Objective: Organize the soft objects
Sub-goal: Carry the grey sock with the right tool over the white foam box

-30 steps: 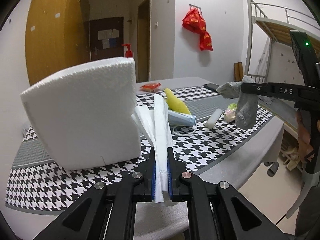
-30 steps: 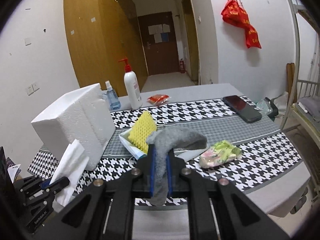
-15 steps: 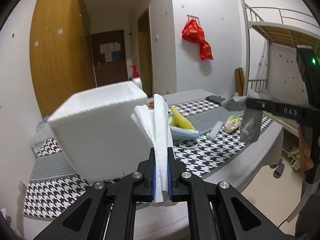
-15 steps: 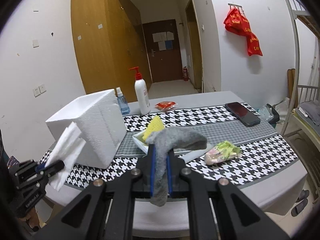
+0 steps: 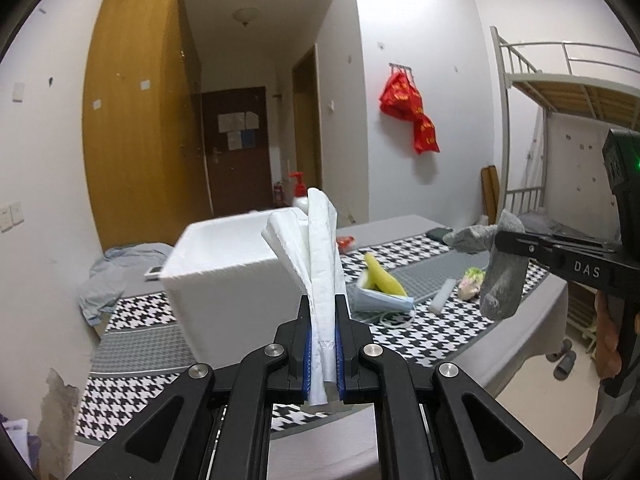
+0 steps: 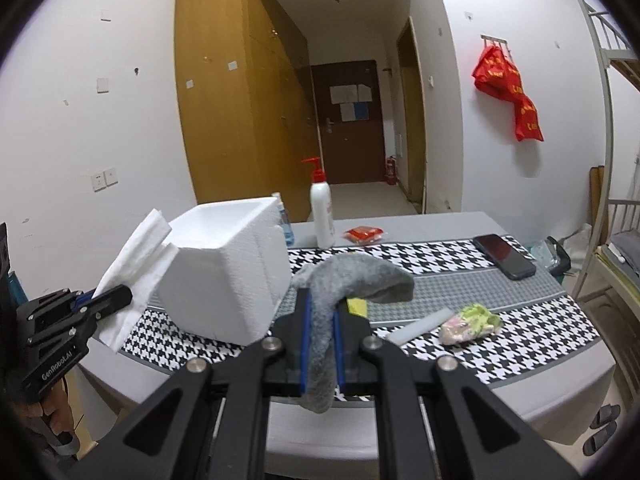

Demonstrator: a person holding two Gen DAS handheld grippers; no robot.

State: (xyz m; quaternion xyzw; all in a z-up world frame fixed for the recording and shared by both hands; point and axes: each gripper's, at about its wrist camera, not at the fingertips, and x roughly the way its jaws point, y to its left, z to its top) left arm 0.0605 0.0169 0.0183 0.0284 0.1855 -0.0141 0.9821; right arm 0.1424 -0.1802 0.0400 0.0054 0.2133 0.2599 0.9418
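Note:
My left gripper (image 5: 322, 320) is shut on a folded white tissue (image 5: 320, 248) and holds it up in front of the open white foam box (image 5: 228, 280). In the right wrist view the left gripper (image 6: 116, 296) and the tissue (image 6: 136, 264) are at the box's (image 6: 228, 276) left side, near its rim. My right gripper (image 6: 320, 320) is shut on a grey sock (image 6: 352, 280), held above the table's front edge; in the left wrist view the sock (image 5: 500, 272) hangs at the right.
On the houndstooth tablecloth (image 6: 520, 328) lie a green-pink soft bundle (image 6: 472, 320), a white foam strip (image 6: 420, 324), a yellow sponge (image 5: 380, 276), a phone (image 6: 504, 256), a red packet (image 6: 364, 234) and a pump bottle (image 6: 322, 208). A bunk bed (image 5: 560, 120) stands right.
Both grippers have risen and pulled back from the table, still holding the tissue and the sock. The box's open top now shows.

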